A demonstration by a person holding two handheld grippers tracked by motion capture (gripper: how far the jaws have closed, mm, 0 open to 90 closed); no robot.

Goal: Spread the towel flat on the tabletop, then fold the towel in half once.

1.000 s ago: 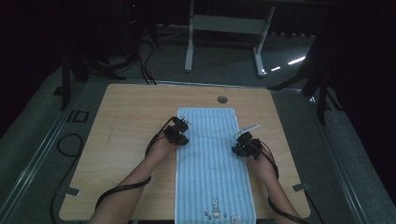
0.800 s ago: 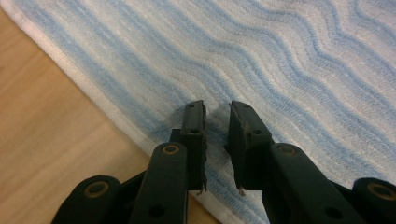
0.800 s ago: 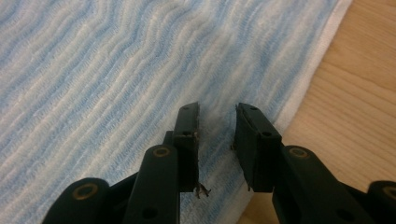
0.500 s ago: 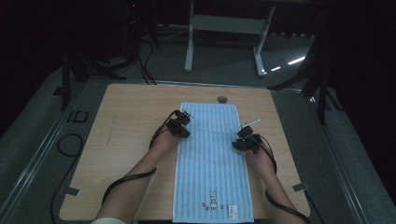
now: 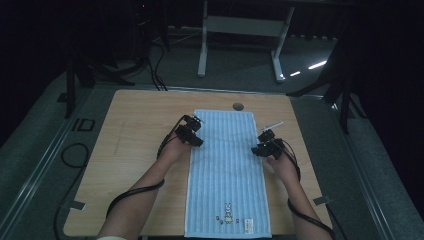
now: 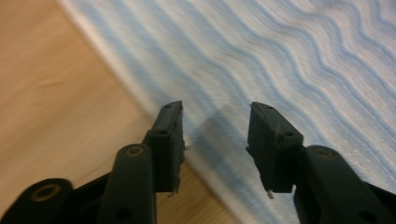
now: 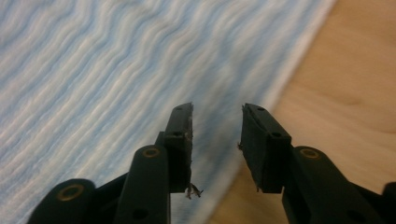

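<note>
1. A long blue striped towel point(image 5: 227, 170) lies flat down the middle of the wooden table point(image 5: 135, 150), its short far end at 12 o'clock and its near end at 6 o'clock reaching the table's near edge.
2. The left gripper point(image 5: 194, 136) sits at the towel's 9 o'clock edge, toward the far half. Its jaws are spread with nothing between them, hovering over the towel's long border point(image 6: 154, 100), one jaw over wood and the other over cloth.
3. The right gripper point(image 5: 265, 146) sits at the towel's 3 o'clock edge, a little nearer the person than the left one. Its jaws are also spread and empty, straddling the hem point(image 7: 285, 79).
4. A small round grommet point(image 5: 238, 106) is set in the table just beyond the towel's far end, toward 12 o'clock. Nothing stands between either gripper and the cloth.
5. A small embroidered figure point(image 5: 228, 214) and a label point(image 5: 249, 226) mark the towel's near end.
6. Bare wood lies open at 9 o'clock of the towel, a wide stretch; at 3 o'clock the strip is narrower.
7. Cables point(image 5: 135, 192) trail from the grippers back along the forearms toward 6 o'clock.
8. The room is dark; a grey floor point(image 5: 240, 60) surrounds the table, with a light-coloured stand frame point(image 5: 240, 25) at 12 o'clock.
</note>
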